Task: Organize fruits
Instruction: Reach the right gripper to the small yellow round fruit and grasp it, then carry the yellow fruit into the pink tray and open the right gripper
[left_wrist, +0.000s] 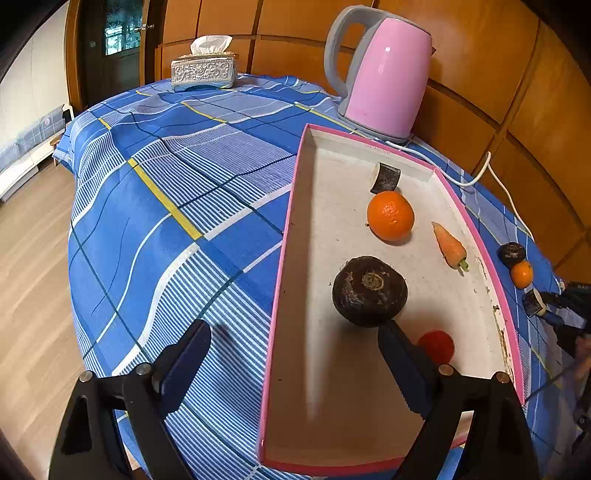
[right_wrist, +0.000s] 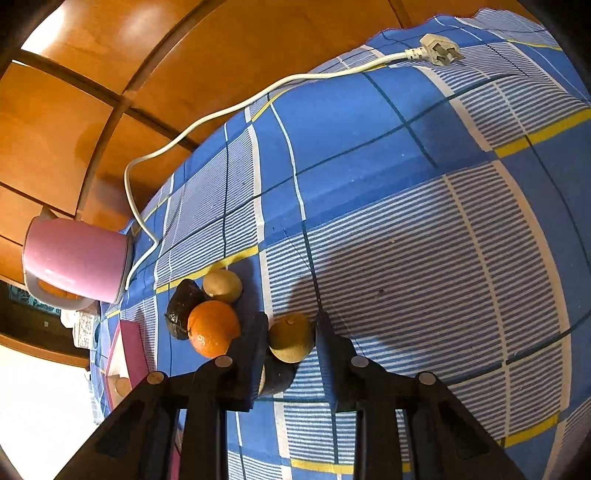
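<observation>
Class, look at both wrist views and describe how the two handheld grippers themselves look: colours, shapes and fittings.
Both the left gripper and the right gripper have black angular frames with triangular cut-outs, round silver pivot bolts, and flat dark navy finger pads. No cables, markings or sleeves show.

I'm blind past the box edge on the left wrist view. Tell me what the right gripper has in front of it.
Observer: A yellow-brown round fruit sits between the right gripper's fingers; whether it is gripped, I cannot tell.
Operator: List what else I'm missing out there.
Observer: A second brownish fruit lies just behind the orange.
Operator: Check the kettle cord.
Observer: Its plug lies loose on the tablecloth, unplugged.
</observation>
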